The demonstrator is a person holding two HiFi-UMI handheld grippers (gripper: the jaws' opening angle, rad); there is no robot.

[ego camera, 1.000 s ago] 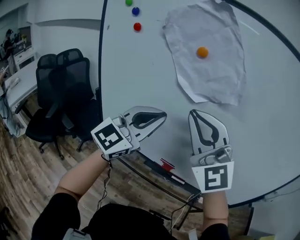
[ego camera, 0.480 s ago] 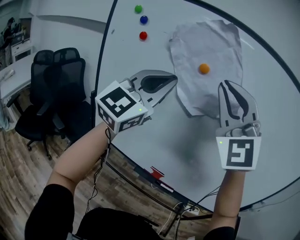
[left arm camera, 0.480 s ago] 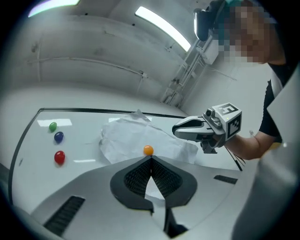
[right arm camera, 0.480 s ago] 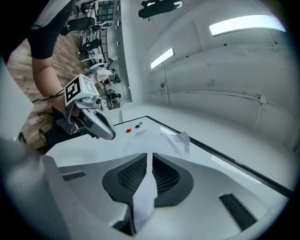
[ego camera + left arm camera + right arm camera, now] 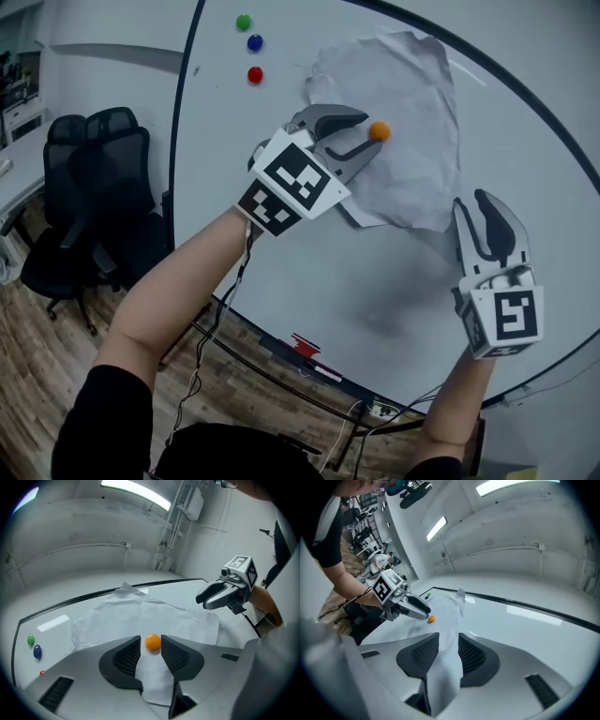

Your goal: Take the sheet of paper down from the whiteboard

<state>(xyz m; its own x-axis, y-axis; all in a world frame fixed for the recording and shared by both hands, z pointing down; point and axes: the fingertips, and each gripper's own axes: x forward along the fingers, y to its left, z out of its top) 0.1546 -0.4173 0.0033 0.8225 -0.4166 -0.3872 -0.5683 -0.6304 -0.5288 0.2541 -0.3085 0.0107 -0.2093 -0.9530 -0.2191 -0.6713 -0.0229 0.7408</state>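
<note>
A crumpled white sheet of paper [image 5: 398, 84] hangs on the whiteboard [image 5: 281, 234], pinned by an orange magnet [image 5: 379, 130]. My left gripper [image 5: 364, 134] is at the sheet's left part. Its jaws are opening, with the orange magnet [image 5: 153, 642] sitting between the tips and a thin gap on each side. My right gripper [image 5: 480, 208] is just below the sheet's lower right corner, tips up against the board. Its jaws are opening too. In the right gripper view [image 5: 448, 637] the sheet [image 5: 446, 613] shows through the gap, and the pads are not pressing on it.
Green [image 5: 244, 21], blue [image 5: 254, 42] and red [image 5: 255, 74] magnets sit on the board, up and left of the sheet. A red marker [image 5: 305, 345] lies on the ledge under the board. Black office chairs [image 5: 94, 169] stand on the wooden floor at the left.
Both grippers have risen up the board. The left one travelled from below the sheet to the orange magnet. Both pairs of jaws, shut before, now stand apart.
</note>
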